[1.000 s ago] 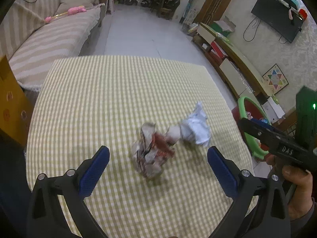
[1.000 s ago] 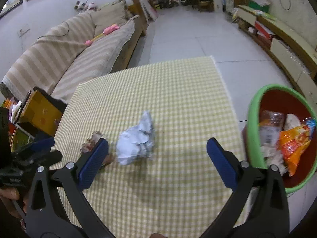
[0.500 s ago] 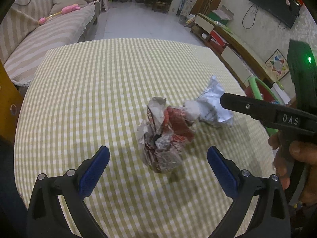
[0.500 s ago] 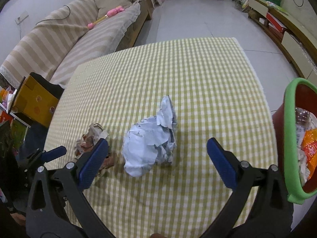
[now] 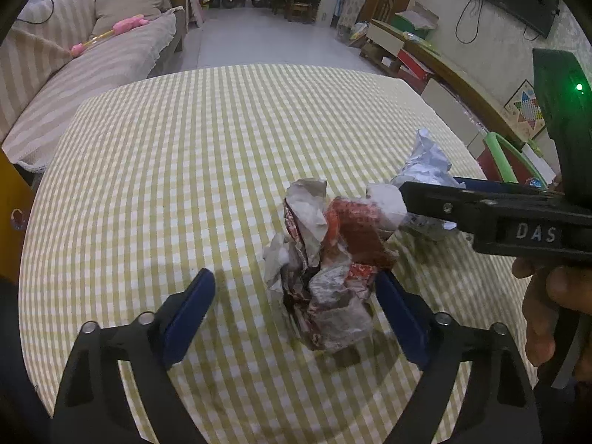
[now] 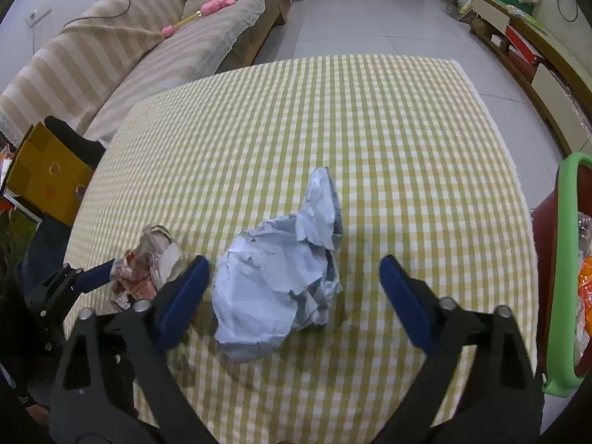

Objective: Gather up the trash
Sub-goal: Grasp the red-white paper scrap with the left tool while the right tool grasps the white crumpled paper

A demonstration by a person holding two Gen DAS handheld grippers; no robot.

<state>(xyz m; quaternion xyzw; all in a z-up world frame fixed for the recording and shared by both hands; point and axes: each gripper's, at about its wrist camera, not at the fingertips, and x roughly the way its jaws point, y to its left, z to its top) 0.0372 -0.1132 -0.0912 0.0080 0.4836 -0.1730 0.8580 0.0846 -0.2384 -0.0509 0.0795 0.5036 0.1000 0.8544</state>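
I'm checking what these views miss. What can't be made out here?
- Bin: right wrist view, cut off by the picture's edge; contents mostly unseen.
- White paper wad: left wrist view, lower part hidden behind the right gripper.
- Red-and-white wrapper: right wrist view, print too crumpled to read.

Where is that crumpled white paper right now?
The white paper ball lies on the checked tablecloth, between the closing blue fingers of the right gripper. The reddish wrapper wad lies just left of it, the green-rimmed bin off to the right.

Yellow-white checked tablecloth, red-white wrapper, pale-blue paper
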